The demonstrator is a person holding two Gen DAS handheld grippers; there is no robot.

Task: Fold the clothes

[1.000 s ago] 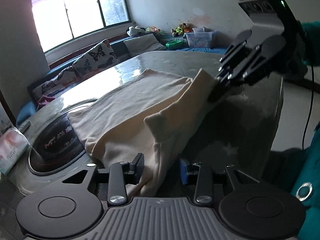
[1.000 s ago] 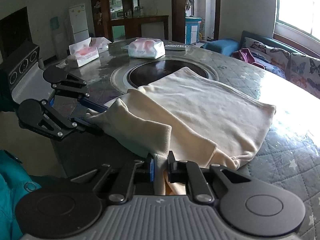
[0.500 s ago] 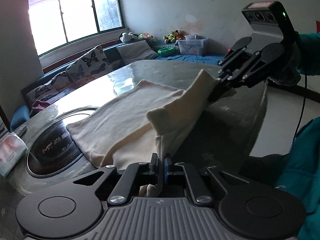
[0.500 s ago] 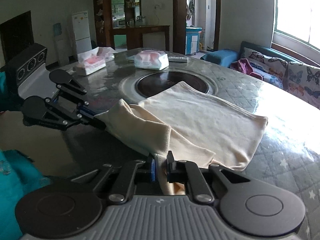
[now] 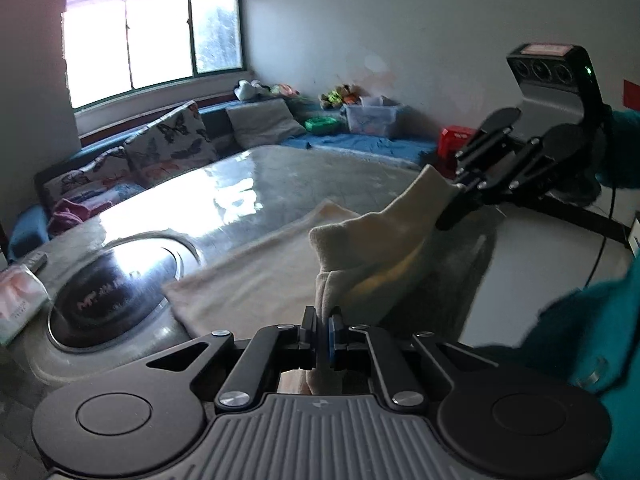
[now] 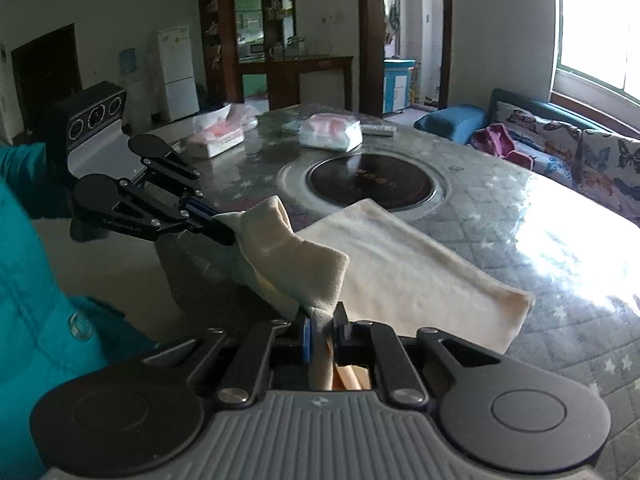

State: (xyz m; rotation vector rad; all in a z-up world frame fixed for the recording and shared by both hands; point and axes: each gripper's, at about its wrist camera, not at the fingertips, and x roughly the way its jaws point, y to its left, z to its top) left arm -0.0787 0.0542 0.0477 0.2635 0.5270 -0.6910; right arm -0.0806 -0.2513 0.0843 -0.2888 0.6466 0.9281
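Observation:
A cream garment (image 5: 256,280) (image 6: 404,276) lies folded on the grey quilted table, its near edge lifted off the surface. My left gripper (image 5: 323,330) is shut on one corner of that edge, cloth pinched between its pads. My right gripper (image 6: 323,334) is shut on the other corner. Each gripper shows in the other's view: the right gripper (image 5: 452,216) at the right of the left wrist view, the left gripper (image 6: 224,228) at the left of the right wrist view. The raised edge hangs stretched between them above the table's near side.
A round dark hotplate (image 6: 370,184) is set in the table (image 6: 520,216) beyond the garment. Tissue packs (image 6: 330,130) and a remote lie at the far side. A sofa with butterfly cushions (image 5: 168,148) runs under the window. A teal sleeve (image 6: 44,292) is close by.
The left gripper went from open around the cloth to shut on its corner. Both grippers have risen, lifting the garment's near edge off the table.

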